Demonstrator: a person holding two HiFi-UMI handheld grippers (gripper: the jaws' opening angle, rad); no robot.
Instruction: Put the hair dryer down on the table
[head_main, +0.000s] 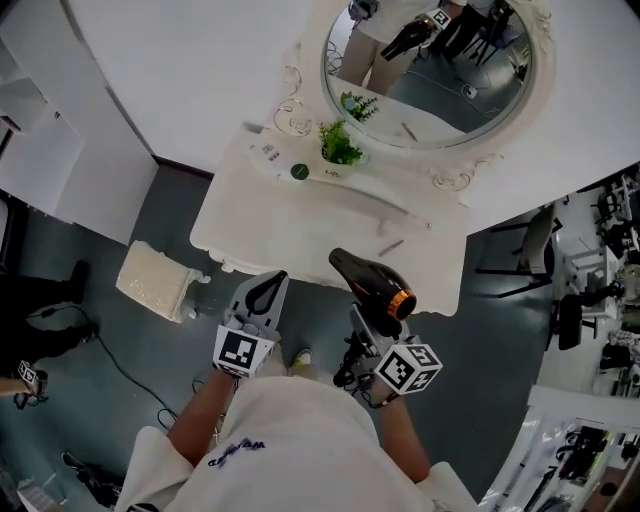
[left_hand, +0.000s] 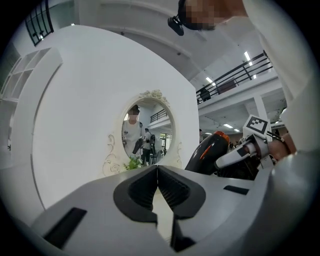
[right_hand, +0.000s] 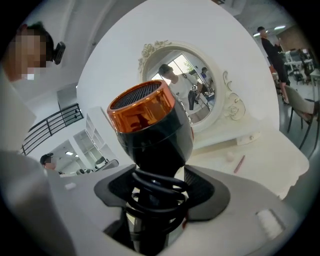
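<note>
One hair dryer (head_main: 372, 283), two grippers (head_main: 267, 288) (head_main: 363, 320)

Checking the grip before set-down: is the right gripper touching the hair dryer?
Touching. The right gripper view shows the right gripper clamped on the hair dryer at its cord-wrapped handle.

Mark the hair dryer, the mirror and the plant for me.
hair dryer (head_main: 370, 282), head view, on its black barrel.
mirror (head_main: 445, 105), head view, on the glass.
plant (head_main: 340, 148), head view, on its leaves.
</note>
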